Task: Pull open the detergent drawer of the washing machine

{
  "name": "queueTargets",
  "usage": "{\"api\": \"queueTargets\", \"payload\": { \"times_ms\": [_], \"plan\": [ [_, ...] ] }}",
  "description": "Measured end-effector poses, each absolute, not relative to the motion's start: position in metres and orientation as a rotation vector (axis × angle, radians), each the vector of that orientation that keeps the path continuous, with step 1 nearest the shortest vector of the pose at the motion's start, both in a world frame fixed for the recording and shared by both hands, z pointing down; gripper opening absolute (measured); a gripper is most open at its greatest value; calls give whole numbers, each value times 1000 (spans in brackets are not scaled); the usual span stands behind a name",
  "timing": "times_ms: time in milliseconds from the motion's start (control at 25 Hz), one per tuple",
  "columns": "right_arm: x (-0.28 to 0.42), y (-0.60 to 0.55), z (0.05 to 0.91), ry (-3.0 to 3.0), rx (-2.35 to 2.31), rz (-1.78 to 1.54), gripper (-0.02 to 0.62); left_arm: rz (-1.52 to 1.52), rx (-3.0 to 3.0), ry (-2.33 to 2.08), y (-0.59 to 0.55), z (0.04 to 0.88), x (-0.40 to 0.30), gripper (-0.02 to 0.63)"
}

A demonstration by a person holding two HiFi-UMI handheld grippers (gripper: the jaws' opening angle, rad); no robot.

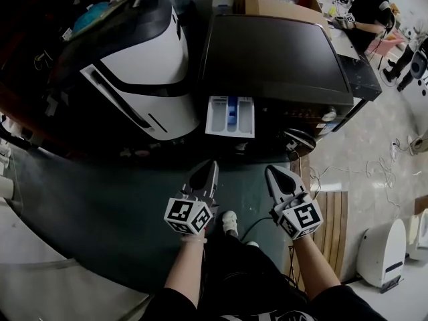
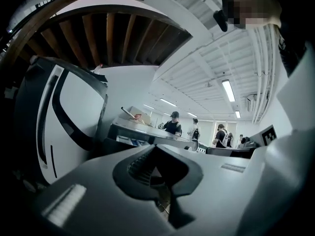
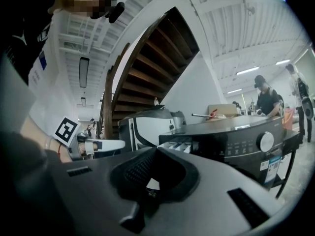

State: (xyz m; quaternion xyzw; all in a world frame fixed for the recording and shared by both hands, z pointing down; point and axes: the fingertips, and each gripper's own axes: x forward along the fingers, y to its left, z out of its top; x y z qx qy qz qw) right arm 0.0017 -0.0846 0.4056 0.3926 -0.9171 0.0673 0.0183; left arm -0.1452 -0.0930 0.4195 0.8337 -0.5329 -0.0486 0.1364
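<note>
Head view: the dark grey front-loading washing machine [image 1: 277, 59] sits at top centre. Its white detergent drawer with a blue insert [image 1: 231, 116] stands pulled out from the upper left of the front panel, compartments exposed. A white and black curved appliance [image 1: 144, 72] stands just beside the machine on its left. My left tool [image 1: 208, 166] and right tool [image 1: 276, 173] are held side by side over the dark green floor [image 1: 100, 199], well apart from the drawer, both pointing toward the machine. Each tapers to a closed point.

Left gripper view: left tool's jaws are together with nothing between them. Beyond them is the white and black appliance, with the machine's top further off and people standing in the background.

Right gripper view: right tool's jaws are together and empty. The machine's control panel with a round silver dial [image 3: 266, 141] fills the right. The drawer juts out at the panel's left end, and the left tool is level at far left.
</note>
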Motion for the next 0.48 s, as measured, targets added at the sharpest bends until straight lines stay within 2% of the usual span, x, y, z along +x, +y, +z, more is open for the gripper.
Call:
{"api": "queueTargets", "payload": {
  "times_ms": [480],
  "plan": [
    [-1,-81,372,-2865,1185,158,12,-58,2451,-1662,-79,378,-159,9]
  ]
}}
